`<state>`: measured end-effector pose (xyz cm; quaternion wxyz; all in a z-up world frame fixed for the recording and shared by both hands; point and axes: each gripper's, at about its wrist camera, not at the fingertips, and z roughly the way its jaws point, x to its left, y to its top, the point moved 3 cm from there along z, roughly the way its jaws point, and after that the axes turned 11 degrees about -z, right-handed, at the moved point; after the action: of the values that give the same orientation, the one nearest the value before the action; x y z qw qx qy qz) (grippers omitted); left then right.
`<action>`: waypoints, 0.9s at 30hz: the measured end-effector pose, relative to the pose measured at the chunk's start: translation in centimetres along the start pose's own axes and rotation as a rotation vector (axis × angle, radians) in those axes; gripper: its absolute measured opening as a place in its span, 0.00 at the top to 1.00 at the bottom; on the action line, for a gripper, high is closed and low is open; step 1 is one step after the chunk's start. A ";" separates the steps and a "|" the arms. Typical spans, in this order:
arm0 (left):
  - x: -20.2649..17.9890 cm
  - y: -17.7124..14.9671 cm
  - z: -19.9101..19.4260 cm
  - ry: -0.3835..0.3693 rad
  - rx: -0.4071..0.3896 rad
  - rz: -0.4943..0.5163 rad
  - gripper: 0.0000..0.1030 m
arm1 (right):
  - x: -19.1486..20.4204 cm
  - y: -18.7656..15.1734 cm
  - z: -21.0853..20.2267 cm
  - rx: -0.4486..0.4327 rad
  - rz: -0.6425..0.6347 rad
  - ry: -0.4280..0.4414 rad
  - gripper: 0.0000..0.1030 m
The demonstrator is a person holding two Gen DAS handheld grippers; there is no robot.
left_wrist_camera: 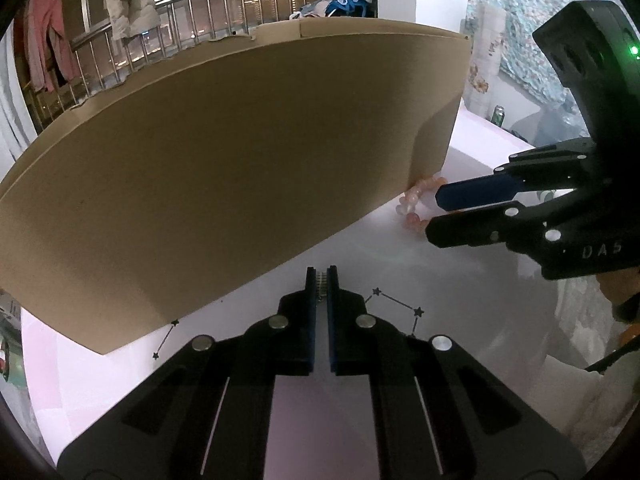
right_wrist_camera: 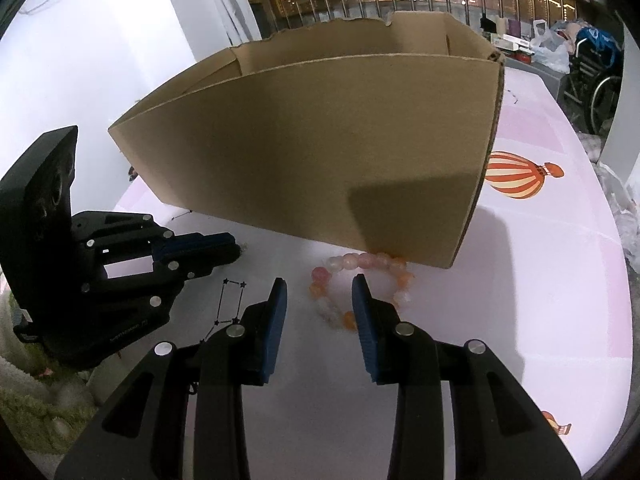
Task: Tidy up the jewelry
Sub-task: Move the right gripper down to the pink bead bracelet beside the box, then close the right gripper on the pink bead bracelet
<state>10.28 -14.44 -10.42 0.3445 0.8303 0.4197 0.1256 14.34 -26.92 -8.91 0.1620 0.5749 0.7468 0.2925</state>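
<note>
Beads of pink, white and orange make a bracelet (right_wrist_camera: 360,284) that lies flat on my bench (right_wrist_camera: 540,280), touching the near bottom corner of the cardboard box (right_wrist_camera: 320,152). My right tongs (right_wrist_camera: 320,308) hang just over it with their blue pads apart; one pad is over the middle of the ring and the other is over its right side. They grip nothing.

My left tongs (left_wrist_camera: 321,284) are squeezed almost all the way shut. A small silvery piece with tiny ridges (left_wrist_camera: 321,285) is pinched between their tips. I cannot tell what kind of jewelry it is. These tongs sit close to the long front wall of the box, near its bottom edge.

The box is tall and open on top, and its back rim looks torn and ragged. It fills most of the far side of the bench. On my side of the box the bench is bare and white, with thin star lines (left_wrist_camera: 396,304) drawn on it. To the right of the box the pink cover shows a striped hot-air balloon picture (right_wrist_camera: 520,174), and that part is open too.
</note>
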 end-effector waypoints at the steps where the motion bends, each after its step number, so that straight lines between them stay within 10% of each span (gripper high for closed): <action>1: 0.0 -0.2 -0.1 -0.001 0.000 -0.004 0.96 | 0.0 0.0 -0.1 0.000 -0.001 -0.001 0.67; 27: 1.0 1.2 -1.4 0.084 0.014 -0.081 0.96 | 1.5 1.0 1.5 0.054 -0.115 -0.082 0.73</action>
<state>10.92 -13.46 -8.66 0.3257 0.8089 0.4680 0.1433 15.53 -24.96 -9.33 0.1933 0.5469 0.7789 0.2386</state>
